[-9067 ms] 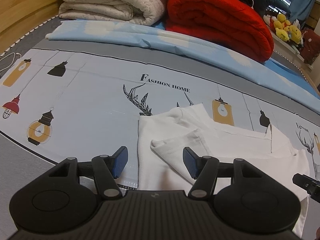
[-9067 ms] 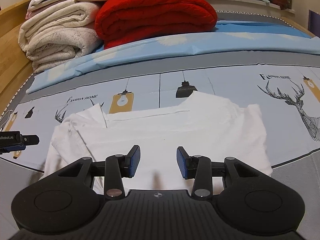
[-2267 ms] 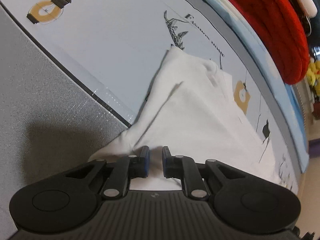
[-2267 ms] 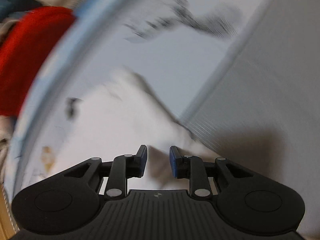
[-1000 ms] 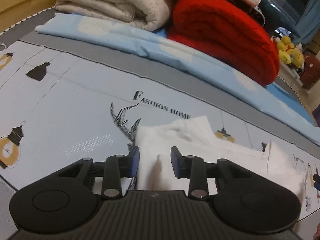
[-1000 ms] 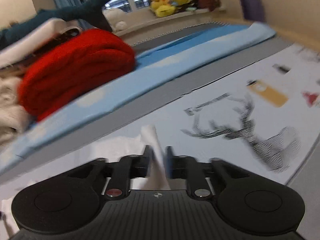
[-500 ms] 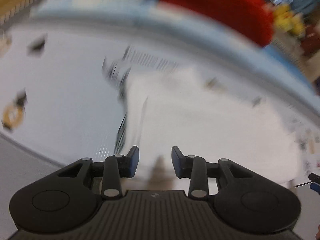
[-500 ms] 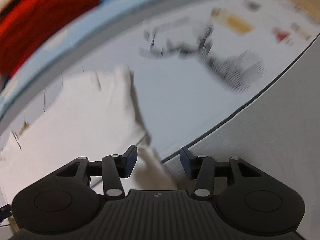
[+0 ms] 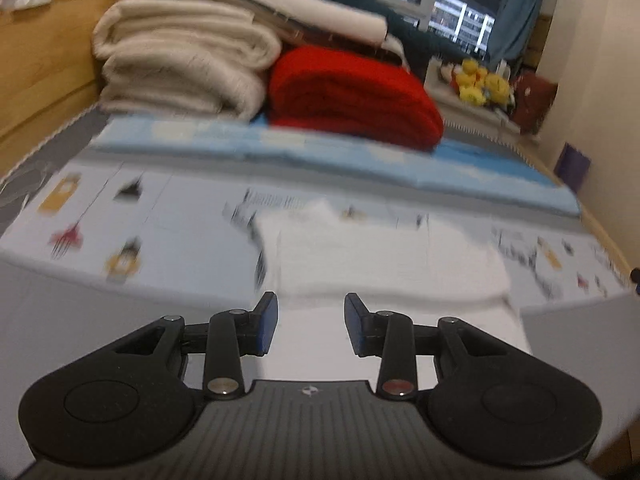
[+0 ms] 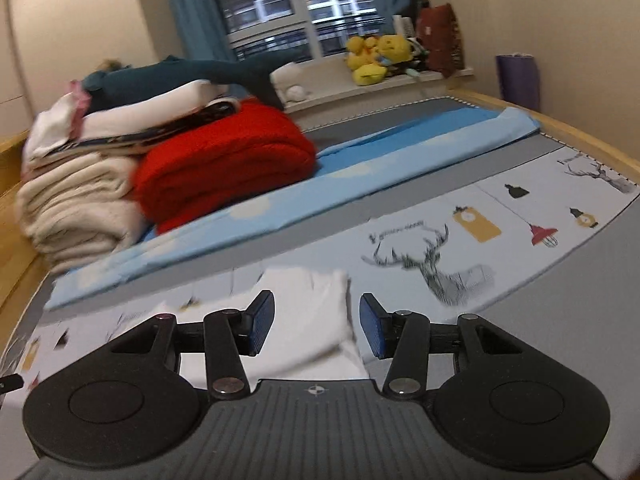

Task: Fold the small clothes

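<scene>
From my remote station, both wrist views look along a bed (image 9: 48, 320) covered by a printed sheet (image 10: 500, 248) with lamp and deer motifs. My left hand-held gripper (image 9: 311, 323) stands above the near part of the bed with its jaws parted to a moderate gap; nothing lies between the blue pads (image 9: 267, 322), and no cloth touches them. My right hand-held gripper (image 10: 316, 326) likewise stands with jaws apart, a little wider than the left pair, and grips nothing. The white garment (image 9: 384, 264) lies folded flat on the printed sheet, near the front edge of the bed and about midway along it; in the left view it spreads ahead of and to the right of the fingers, and in the right view (image 10: 312, 312) its right end appears just ahead of and between the open pads, lying on the sheet below them. Motion blur softens its edges in the left view, so I cannot tell the fold lines exactly. Beyond the garment, a light blue sheet (image 10: 360, 168) runs across the bed. At the far left corner sit a red blanket (image 9: 352, 96) and, beside it, a stack of cream blankets (image 9: 180, 68) with further folded items on top. Yellow plush toys (image 10: 376, 58) rest on the windowsill beyond the far edge of the bed.
</scene>
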Tool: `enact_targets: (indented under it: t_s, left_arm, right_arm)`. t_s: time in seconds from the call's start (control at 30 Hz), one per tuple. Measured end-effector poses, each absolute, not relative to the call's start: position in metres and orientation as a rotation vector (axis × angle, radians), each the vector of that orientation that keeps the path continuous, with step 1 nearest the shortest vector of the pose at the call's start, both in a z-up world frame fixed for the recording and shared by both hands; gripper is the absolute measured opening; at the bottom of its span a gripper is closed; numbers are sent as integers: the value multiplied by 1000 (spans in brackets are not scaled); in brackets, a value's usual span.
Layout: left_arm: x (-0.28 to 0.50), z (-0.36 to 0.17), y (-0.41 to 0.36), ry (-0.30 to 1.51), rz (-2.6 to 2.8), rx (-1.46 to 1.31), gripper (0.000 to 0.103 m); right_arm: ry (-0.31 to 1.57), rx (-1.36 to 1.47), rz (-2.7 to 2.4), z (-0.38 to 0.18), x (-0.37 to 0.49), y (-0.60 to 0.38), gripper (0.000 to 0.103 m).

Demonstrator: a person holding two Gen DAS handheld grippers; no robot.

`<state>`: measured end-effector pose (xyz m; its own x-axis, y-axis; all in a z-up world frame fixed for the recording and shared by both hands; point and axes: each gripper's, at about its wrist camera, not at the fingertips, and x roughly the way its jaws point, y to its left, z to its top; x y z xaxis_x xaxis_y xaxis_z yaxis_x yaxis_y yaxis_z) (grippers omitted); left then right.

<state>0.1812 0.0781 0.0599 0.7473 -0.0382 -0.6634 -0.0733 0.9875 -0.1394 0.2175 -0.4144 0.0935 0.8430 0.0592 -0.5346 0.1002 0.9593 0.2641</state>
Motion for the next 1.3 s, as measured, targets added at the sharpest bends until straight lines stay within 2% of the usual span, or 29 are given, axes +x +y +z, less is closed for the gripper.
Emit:
enact_targets:
  t_s: [0.1, 0.17, 0.27, 0.33, 0.43, 0.7, 0.87, 0.9, 0.93, 0.97, 1.0, 1.03, 1.17, 1.23, 1.3]
  left_arm:
    - [134, 21, 88, 798, 41, -201, 38]
    - [119, -10, 96, 910, 62, -227, 24]
    - [113, -32, 108, 1011, 50, -321, 24]
    - [114, -44, 110, 1066, 41, -297, 26]
    - [112, -65, 117, 1163, 43, -352, 26]
    - [112, -85, 120, 1240, 92, -364, 29]
    - [113, -88, 108, 1239, 70, -274, 28]
    - [113, -88, 104, 1236, 70, -260, 25]
    - [113, -87, 103, 1233, 65, -244, 10]
    - [114, -86, 102, 1229, 57, -235, 7]
    - [114, -84, 101, 1217, 54, -228, 7]
    - [113, -81, 102, 1197, 55, -220, 7]
    - [109, -68, 108, 1142, 25, -262, 7]
    - [110, -75, 109, 1185, 17, -278, 9]
    - [111, -84, 109, 1238, 22, -267, 14]
  right_arm:
    - [626, 256, -24, 75, 176, -423, 49]
    - [698, 244, -37, 47, 161, -428, 47]
    - [804, 249, -102, -3, 147, -434, 43]
    - [981, 348, -185, -35, 148, -446, 40]
    - [1072, 412, -188, -57, 154, -453, 40]
    - [1173, 340, -219, -78, 161, -438, 40]
    - [1219, 307, -241, -93, 164, -442, 40]
    - [1224, 297, -237, -94, 165, -441, 40]
    - [1226, 281, -230, -95, 165, -439, 40]
    - [1226, 264, -223, -95, 165, -437, 38]
    - [1226, 258, -217, -97, 169, -436, 25]
    - [1222, 264, -204, -97, 169, -436, 7]
    - [1125, 360, -180, -74, 160, -444, 6]
    - [1092, 366, -190, -69, 157, -446, 6]
    - [1138, 364, -225, -77, 157, -449, 7]
